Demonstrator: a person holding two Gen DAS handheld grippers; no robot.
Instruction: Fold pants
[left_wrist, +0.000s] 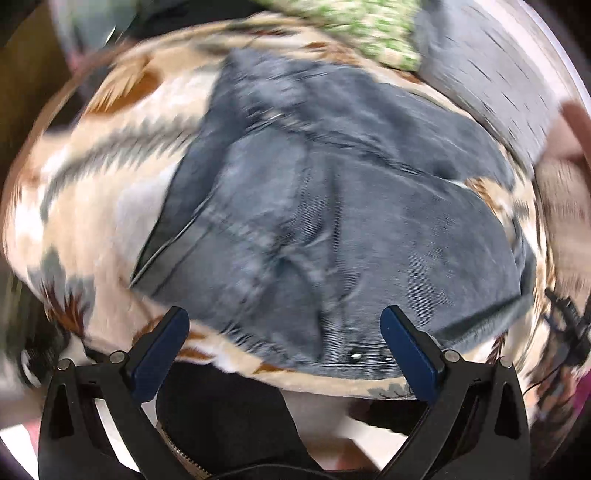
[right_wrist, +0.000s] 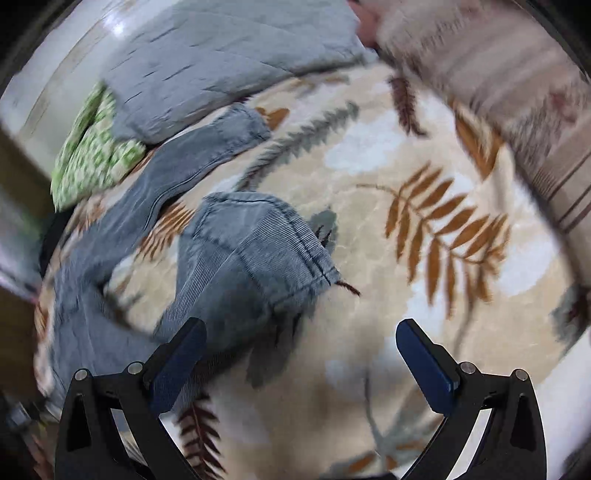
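Grey-blue corduroy pants (left_wrist: 314, 206) lie crumpled on a leaf-patterned blanket (left_wrist: 92, 192). Their waistband with two metal snaps sits nearest in the left wrist view, just past my left gripper (left_wrist: 284, 325), which hangs open above it holding nothing. In the right wrist view the two legs of the pants (right_wrist: 243, 258) spread apart toward the left, hems pointing away. My right gripper (right_wrist: 301, 339) is open over the blanket (right_wrist: 369, 206), its left finger (right_wrist: 181, 365) above the nearer leg. Both views are blurred by motion.
A grey quilted cover (right_wrist: 221, 55) and a green-patterned cloth (right_wrist: 92, 155) lie at the far side of the bed. A sleeve in striped beige fabric (right_wrist: 498, 92) reaches in from the upper right. A dark garment with a zipper (left_wrist: 221, 417) hangs below the left gripper.
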